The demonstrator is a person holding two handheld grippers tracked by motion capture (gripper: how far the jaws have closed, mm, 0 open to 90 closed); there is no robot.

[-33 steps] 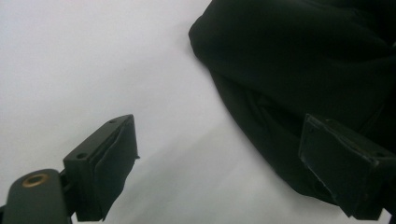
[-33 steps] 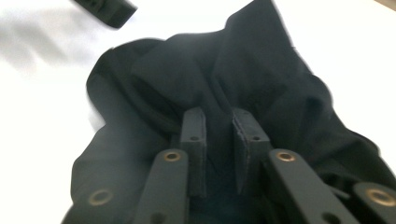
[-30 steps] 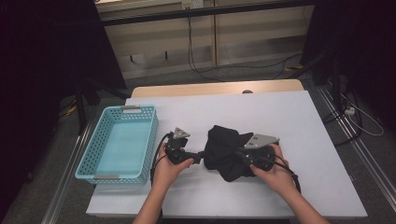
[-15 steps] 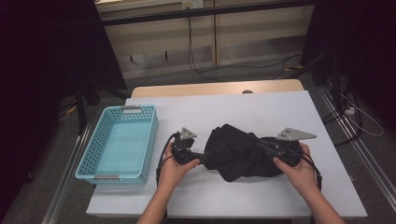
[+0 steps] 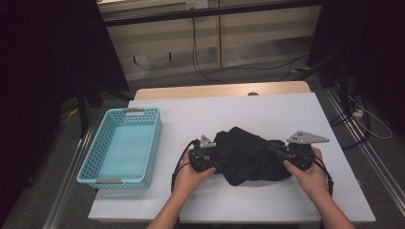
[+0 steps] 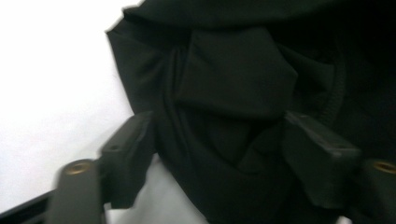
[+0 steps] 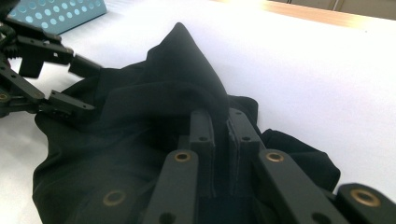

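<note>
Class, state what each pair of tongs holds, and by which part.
Right tongs pinch a fold at the black garment's right end. Left tongs straddle its left edge, jaws closing, not yet gripping.

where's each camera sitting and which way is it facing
High view: above the person's side of the table, facing forward and down; both forearms enter from below, left claw and right claw at a black cloth, basket at left.
Left gripper view: on the left claw, facing the cloth between its parted jaws.
Right gripper view: on the right claw, low, facing across the table, jaws pinching the cloth.
Shared: right gripper and high views both show the left claw and basket.
</note>
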